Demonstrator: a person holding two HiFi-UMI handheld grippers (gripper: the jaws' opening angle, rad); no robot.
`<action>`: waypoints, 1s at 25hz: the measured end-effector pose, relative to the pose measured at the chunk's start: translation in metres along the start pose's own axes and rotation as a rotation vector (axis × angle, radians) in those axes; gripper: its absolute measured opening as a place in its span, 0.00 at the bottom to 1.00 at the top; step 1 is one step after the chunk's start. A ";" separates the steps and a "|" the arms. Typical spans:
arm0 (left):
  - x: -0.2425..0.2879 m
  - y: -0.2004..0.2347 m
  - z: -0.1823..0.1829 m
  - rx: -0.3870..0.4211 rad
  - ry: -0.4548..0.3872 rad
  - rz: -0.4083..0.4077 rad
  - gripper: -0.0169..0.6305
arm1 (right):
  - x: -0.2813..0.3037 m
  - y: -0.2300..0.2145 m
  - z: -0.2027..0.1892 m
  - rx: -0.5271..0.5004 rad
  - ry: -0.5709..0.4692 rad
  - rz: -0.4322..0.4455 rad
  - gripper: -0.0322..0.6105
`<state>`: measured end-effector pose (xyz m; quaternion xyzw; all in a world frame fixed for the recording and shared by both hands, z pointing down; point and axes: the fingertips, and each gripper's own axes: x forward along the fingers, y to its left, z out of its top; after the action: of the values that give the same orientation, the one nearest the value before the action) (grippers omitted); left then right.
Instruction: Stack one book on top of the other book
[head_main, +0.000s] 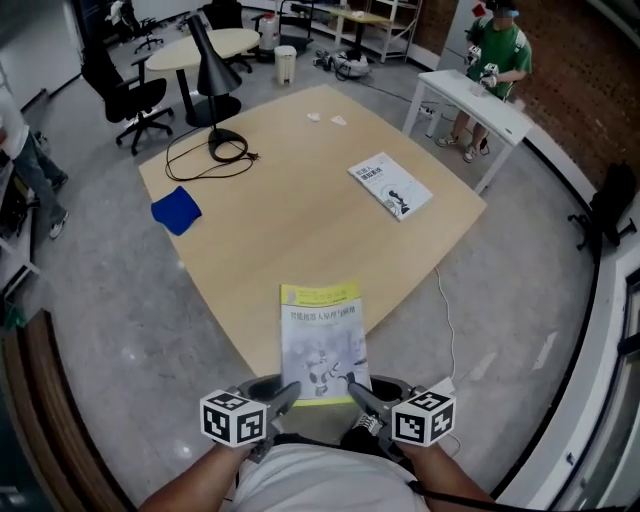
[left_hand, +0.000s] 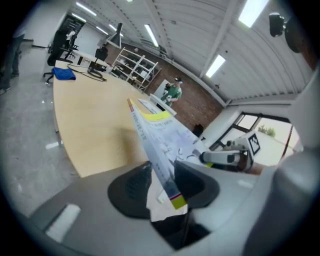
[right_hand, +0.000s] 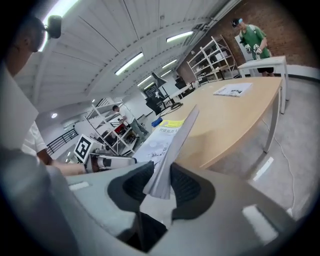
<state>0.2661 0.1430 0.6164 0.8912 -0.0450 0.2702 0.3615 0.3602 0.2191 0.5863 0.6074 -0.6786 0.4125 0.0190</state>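
1. My left gripper (head_main: 284, 397): its fingers (left_hand: 132, 187) are clamped on the near left corner of the yellow-topped book (head_main: 320, 340). The spine edge passes between the two dark pads, and both pads press on it.

2. My right gripper (head_main: 358, 396): its fingers (right_hand: 187, 187) are clamped on the near right corner of the same book. The page edge is pinched between the pads.

3. Position of the held book: cover up, yellow band at the far end. The near end overhangs the near corner of the table (head_main: 290, 240), and the far end lies over the table surface. I cannot tell whether the far end touches the wood.

4. Position of the second book (head_main: 391, 186): flat on the table near the right edge, cover up, turned at an angle. It is well apart from the held book.

5. Other items: a blue cloth (head_main: 176, 211) at the left edge of the table; a black desk lamp (head_main: 212, 75) at the far left corner, its cable (head_main: 200, 160) looped beside it. A person (head_main: 497, 60) in a green top stands behind a white table (head_main: 470, 100) beyond.
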 end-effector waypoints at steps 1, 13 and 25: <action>0.011 -0.010 0.008 0.007 -0.015 0.002 0.26 | -0.010 -0.011 0.008 -0.014 -0.011 0.000 0.22; 0.166 -0.130 0.075 0.077 -0.087 -0.002 0.26 | -0.130 -0.155 0.085 -0.097 -0.113 -0.014 0.22; 0.254 -0.148 0.138 0.064 -0.092 -0.004 0.26 | -0.146 -0.241 0.154 -0.107 -0.147 -0.021 0.22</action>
<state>0.5846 0.1885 0.5730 0.9140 -0.0512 0.2296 0.3307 0.6741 0.2662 0.5372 0.6412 -0.6929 0.3298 0.0055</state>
